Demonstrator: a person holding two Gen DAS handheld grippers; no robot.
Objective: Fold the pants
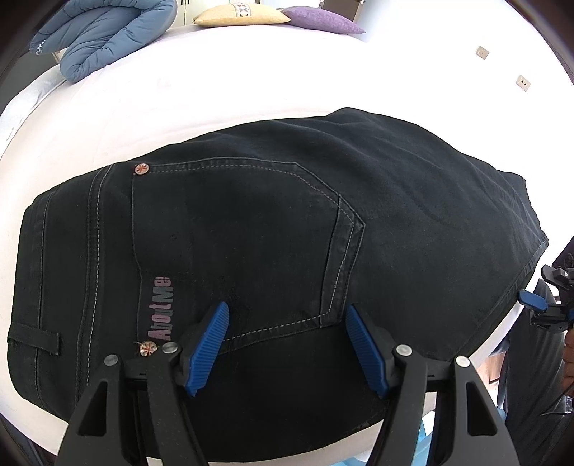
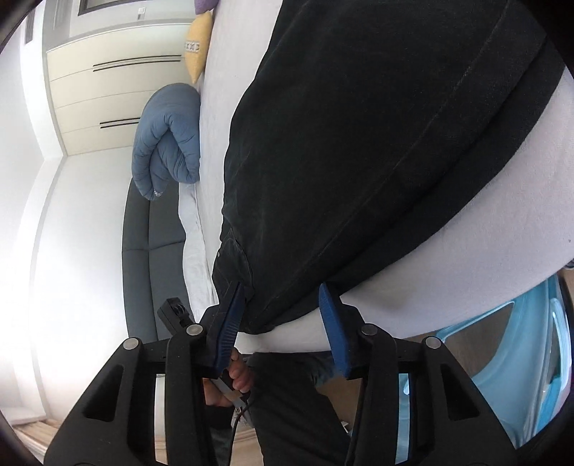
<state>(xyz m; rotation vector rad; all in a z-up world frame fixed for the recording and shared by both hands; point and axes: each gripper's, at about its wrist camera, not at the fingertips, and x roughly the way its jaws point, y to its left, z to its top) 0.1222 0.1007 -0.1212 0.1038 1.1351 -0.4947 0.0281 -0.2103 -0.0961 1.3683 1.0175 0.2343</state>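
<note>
Black jeans lie folded on the white bed, back pocket up with an "AboutMe" label. My left gripper is open just above the near part of the jeans, its blue pads apart with nothing between them. My right gripper is open at the near corner of the jeans, which lies between its spread pads. The right gripper also shows in the left wrist view, at the right edge of the jeans.
A blue quilted duvet, a yellow pillow and a purple pillow lie at the far side of the bed. A dark sofa and a cream wardrobe stand beyond the bed. A light blue object stands by the near bed edge.
</note>
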